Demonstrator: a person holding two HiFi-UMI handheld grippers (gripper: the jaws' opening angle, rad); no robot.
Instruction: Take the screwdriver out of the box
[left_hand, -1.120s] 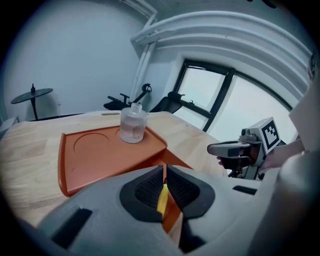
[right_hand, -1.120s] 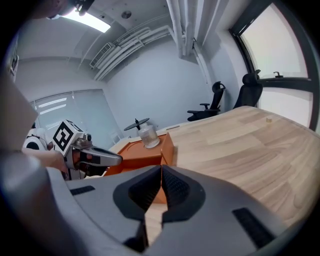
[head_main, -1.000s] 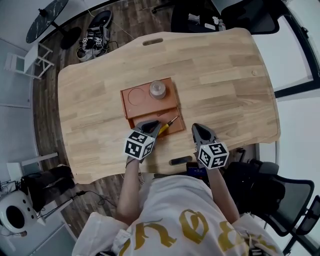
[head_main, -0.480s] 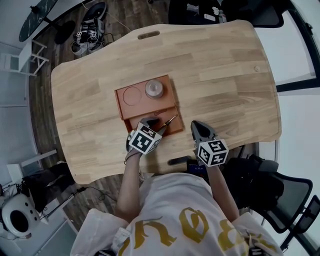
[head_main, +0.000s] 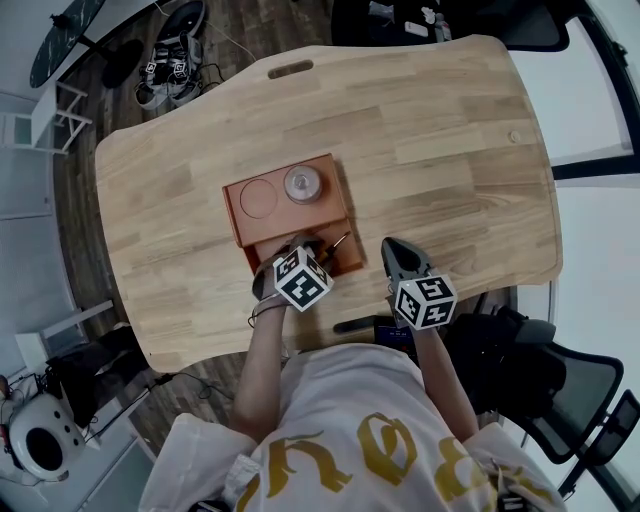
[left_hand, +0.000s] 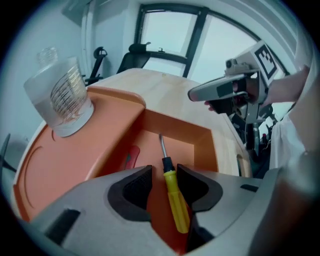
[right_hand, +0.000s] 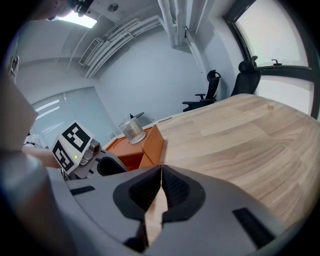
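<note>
The screwdriver (left_hand: 175, 200), with a yellow handle and a thin metal shaft, lies in the deep near compartment of the orange box (head_main: 240, 215). My left gripper (left_hand: 164, 175) points down into that compartment. Its jaws have just been opening and now stand open on either side of the handle, with the pads off it. In the head view only the shaft (head_main: 340, 240) shows past the left gripper (head_main: 298, 252). My right gripper (head_main: 398, 258) hovers over the bare table to the right of the box, shut and empty. The right gripper view also shows its jaws (right_hand: 161, 170) touching.
A clear ribbed glass (head_main: 303, 184) stands on the box's upper shelf next to a round recess (head_main: 258, 200). A red object (left_hand: 131, 157) lies in the compartment left of the screwdriver. A dark object (head_main: 360, 323) lies at the table's near edge. Chairs stand beyond the far edge.
My left gripper has sunk into the box's near compartment and rolled, and the yellow handle is now hidden beneath it in the head view. The right gripper has shifted only slightly.
</note>
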